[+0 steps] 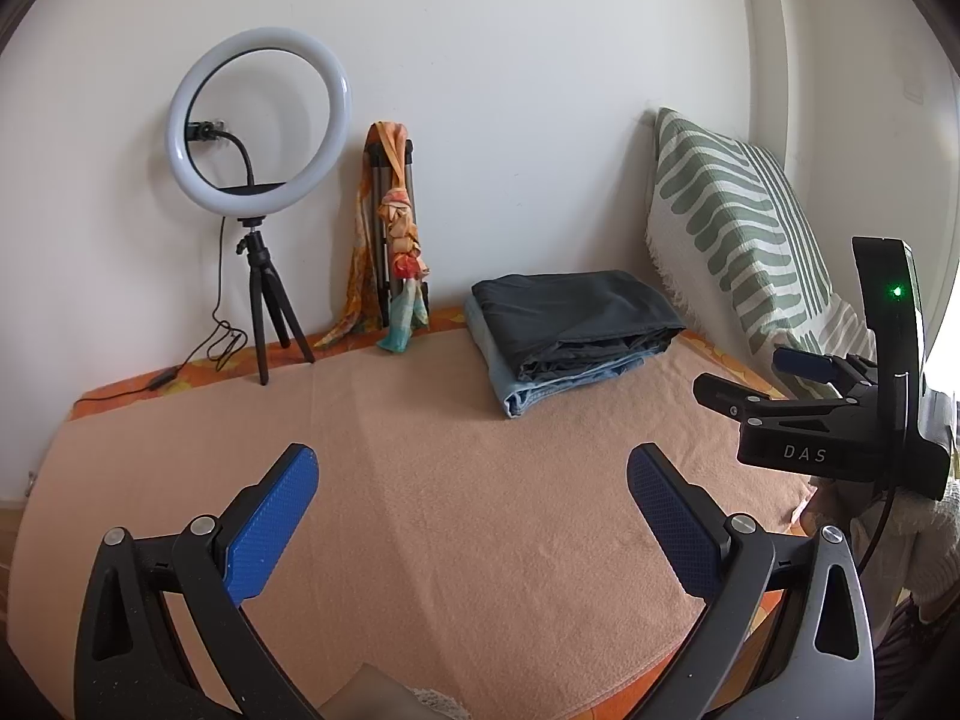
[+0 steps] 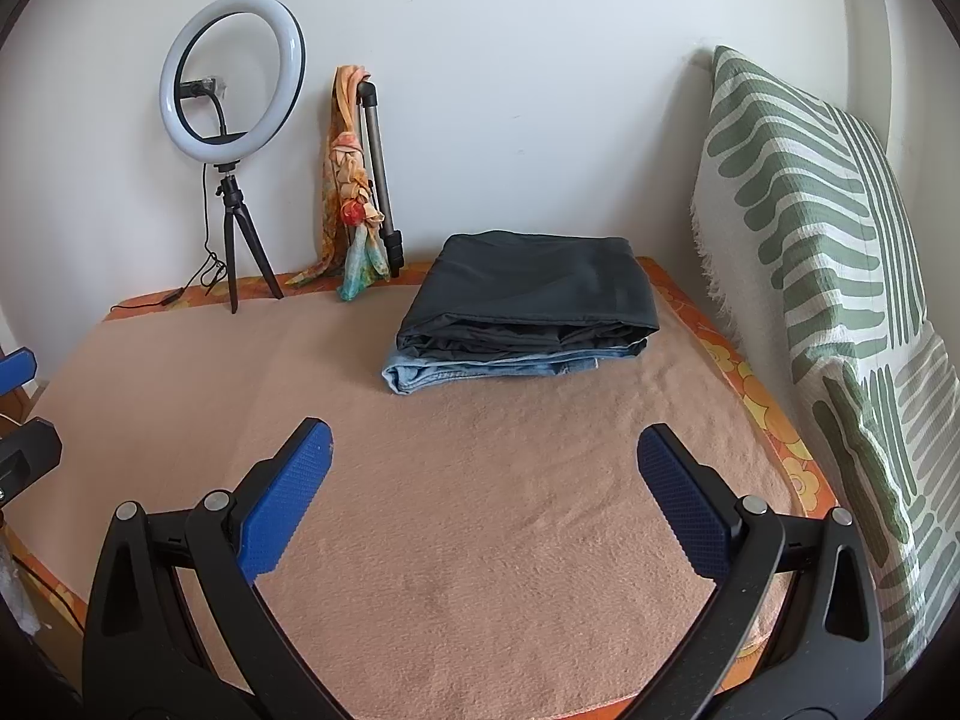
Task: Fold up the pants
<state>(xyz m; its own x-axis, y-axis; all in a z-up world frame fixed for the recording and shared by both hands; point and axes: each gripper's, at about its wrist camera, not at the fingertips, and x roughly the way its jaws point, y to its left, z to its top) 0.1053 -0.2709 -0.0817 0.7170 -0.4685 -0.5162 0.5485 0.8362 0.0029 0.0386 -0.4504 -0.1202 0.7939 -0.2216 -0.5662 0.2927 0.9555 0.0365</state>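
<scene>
Now | dark pants (image 2: 534, 288) folded, long axis left-right (atop jeans (image 2: 480, 371))

right gripper (image 1: 744, 381): "DAS" in pale letters on the side of its black body, seen from left wrist view
anything else: no readable text

Dark grey pants (image 2: 534, 282) were folded into a flat rectangular bundle, sitting on top of a folded pair of light blue jeans (image 2: 456, 373). The stack lay at the far side of the peach blanket (image 2: 480, 510), near the wall and toward the right. The folded edges of the dark pair faced the cameras, layers visible and slightly gaping. The jeans stuck out from under it at the front-left corner. In the left wrist view the same stack showed: dark pants (image 1: 570, 312) over jeans (image 1: 528, 390), with its front-left corner nearest.
</scene>
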